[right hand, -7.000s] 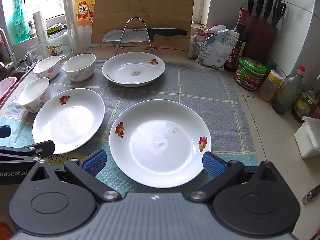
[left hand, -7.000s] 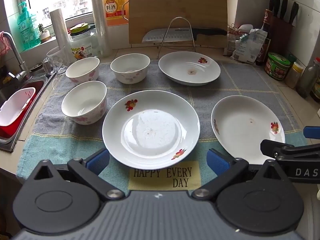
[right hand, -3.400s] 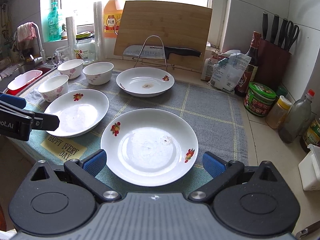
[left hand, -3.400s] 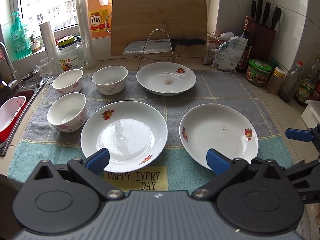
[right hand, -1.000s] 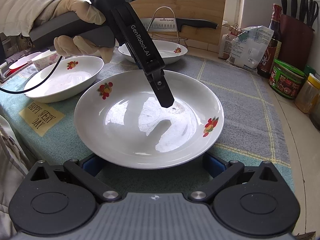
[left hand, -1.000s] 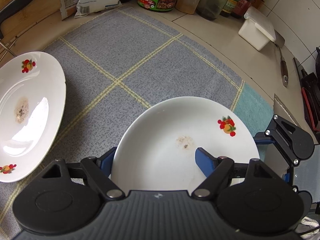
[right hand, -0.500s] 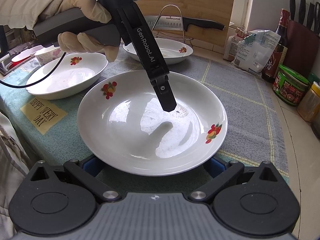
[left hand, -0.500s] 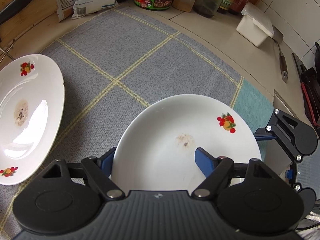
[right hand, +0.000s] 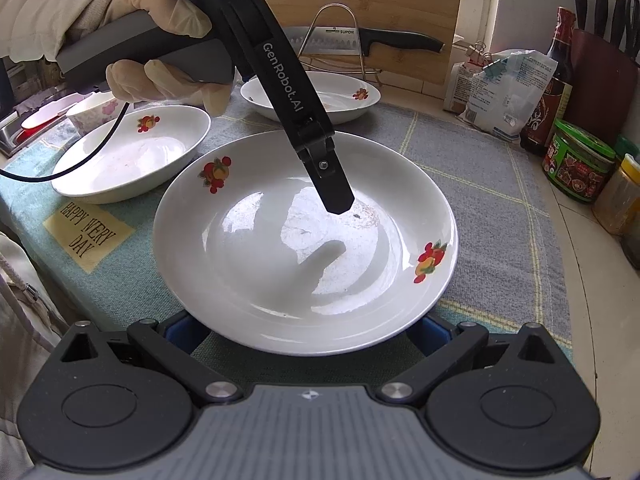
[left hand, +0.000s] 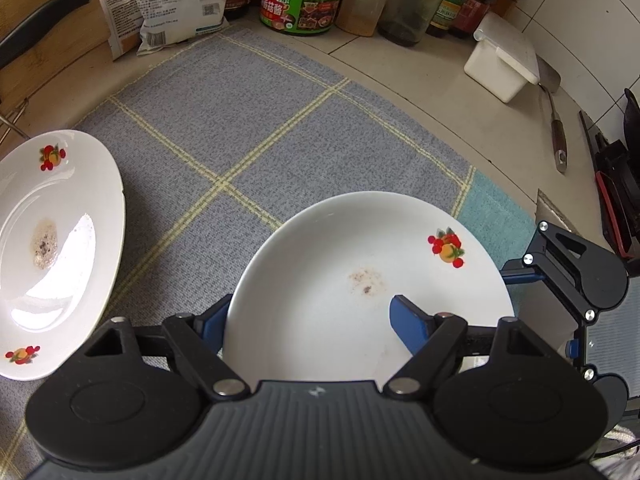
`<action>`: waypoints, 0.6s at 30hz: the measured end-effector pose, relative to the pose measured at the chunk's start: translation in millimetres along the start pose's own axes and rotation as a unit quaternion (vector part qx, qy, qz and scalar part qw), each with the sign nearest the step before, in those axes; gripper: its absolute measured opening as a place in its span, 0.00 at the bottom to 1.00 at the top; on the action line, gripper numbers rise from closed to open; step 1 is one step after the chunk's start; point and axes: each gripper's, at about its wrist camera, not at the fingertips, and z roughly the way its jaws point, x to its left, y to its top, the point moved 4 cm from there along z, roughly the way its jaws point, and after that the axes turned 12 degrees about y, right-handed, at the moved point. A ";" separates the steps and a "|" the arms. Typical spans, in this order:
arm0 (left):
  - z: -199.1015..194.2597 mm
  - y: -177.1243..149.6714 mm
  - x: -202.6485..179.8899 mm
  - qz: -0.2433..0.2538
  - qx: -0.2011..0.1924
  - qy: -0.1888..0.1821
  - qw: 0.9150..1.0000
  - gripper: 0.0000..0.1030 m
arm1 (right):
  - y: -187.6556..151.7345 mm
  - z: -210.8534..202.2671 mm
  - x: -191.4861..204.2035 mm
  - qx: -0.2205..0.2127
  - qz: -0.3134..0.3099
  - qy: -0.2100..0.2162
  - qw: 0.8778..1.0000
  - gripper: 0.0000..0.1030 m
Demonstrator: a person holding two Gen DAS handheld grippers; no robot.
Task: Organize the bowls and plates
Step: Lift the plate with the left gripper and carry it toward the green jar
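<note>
A shallow white ceramic plate with red fruit motifs (right hand: 304, 248) fills the centre of the right wrist view, on a grey checked cloth mat (right hand: 492, 216). The left gripper (left hand: 308, 320) straddles the plate's rim: one blue fingertip (left hand: 408, 322) hangs over the plate's well, the other sits outside the rim, half hidden. Its jaws stand open, nothing pinched. In the right wrist view only one black finger shows, slanting from upper left, held by a gloved hand (right hand: 160, 32). The right gripper (right hand: 304, 334) sits at the lower edge; its blue tips are mostly hidden under the plate's near rim, so whether it grips cannot be told. A second matching plate (left hand: 52, 248) is cut off at the left.
</note>
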 end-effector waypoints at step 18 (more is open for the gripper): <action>11.0 51.7 -0.2 0.007 -0.022 -0.008 1.000 0.78 | 18.8 -10.8 -35.3 -0.006 0.002 -0.017 1.000 1.00</action>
